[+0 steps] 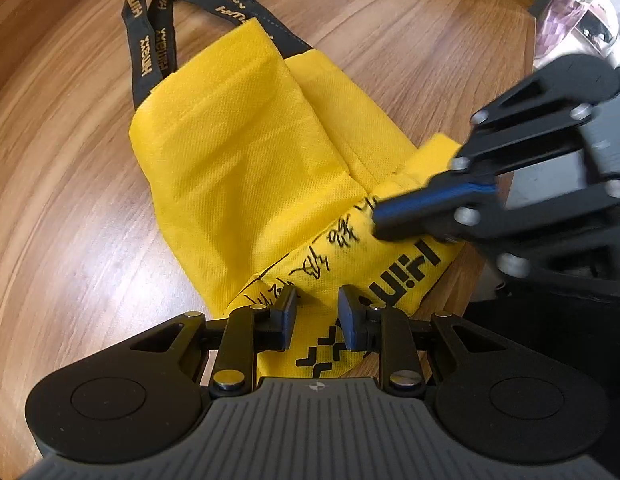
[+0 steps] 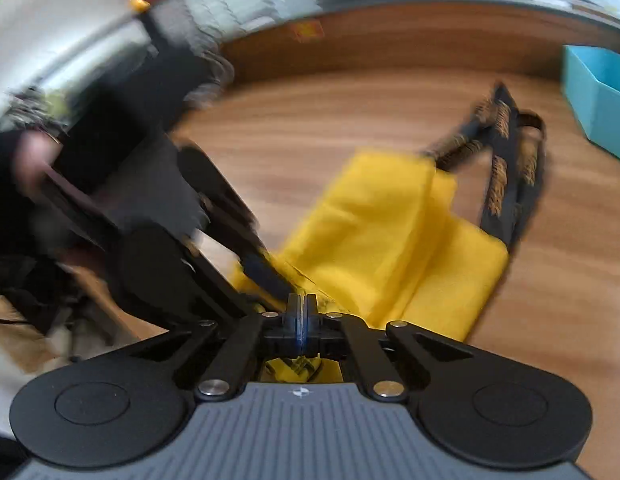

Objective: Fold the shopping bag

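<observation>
Right under both sets of fingers runs a wooden table (image 1: 90,208), warm brown grain sweeping round in the left wrist view, and beyond its far edge the right wrist view gives only a smeared room: pale wall, dark shapes at the left, a band of grey stripes along the top, all too blurred to name. A turquoise box (image 2: 597,96) stands on the wood far off to the right of the right gripper's fingers. Now the yellow shopping bag (image 1: 246,168): it lies flat on the table, its printed near end directly beneath the left gripper (image 1: 315,312), whose two fingers stand a narrow gap apart over the black lettering, one each side of a strip of yellow cloth; whether the pads press that cloth cannot be told. Just ahead and to the right of those fingers, the right gripper (image 1: 393,210) comes in from the side, jaws closed flat together, blue pads meeting, lying on the bag's near right corner; in its own view the right gripper (image 2: 302,312) shows the pads pressed tight with yellow fabric beneath and beyond them, though a pinch of cloth between them cannot be made out. Farthest from both pairs of fingers, the black handles (image 1: 150,28) with gold lettering trail off the bag's far end onto bare wood.
</observation>
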Tool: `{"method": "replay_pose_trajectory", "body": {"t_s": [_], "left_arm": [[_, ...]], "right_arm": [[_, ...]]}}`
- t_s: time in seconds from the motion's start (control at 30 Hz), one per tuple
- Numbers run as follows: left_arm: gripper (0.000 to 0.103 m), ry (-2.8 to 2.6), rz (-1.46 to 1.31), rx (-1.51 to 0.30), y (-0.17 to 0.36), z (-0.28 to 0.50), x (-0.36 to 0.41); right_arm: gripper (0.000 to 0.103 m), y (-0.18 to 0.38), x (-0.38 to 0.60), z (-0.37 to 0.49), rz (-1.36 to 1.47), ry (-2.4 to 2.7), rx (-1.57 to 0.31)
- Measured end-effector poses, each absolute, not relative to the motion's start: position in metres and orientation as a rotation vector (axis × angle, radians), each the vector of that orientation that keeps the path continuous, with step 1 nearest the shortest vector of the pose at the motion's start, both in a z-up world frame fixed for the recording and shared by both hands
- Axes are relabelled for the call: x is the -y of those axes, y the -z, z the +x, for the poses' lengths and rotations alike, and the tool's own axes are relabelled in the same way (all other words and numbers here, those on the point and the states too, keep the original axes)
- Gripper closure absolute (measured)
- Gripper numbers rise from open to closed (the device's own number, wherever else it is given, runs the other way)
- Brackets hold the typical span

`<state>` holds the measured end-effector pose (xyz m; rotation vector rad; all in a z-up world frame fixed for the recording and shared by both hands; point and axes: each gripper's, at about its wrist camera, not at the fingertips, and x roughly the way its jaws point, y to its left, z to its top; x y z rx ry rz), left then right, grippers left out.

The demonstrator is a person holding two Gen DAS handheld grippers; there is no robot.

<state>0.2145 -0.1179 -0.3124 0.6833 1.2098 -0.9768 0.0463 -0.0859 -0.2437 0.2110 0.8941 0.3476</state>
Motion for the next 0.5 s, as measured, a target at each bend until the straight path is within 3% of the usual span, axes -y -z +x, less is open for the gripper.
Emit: {"method": "replay_pose_trajectory", "body": {"t_s": [0.27, 0.5], "left_arm": [[0.076, 0.959, 0.640, -1.209, 0.311, 0.213, 0.114], [0.075, 0.962, 0.636, -1.207, 0.313, 0.216, 0.114]], "right_arm": [[0.103, 0.264, 0.112, 0.053, 0.409, -0.301, -0.910], [0.103, 0.238, 0.132, 0.043, 0.276, -0.211, -1.048]]}}
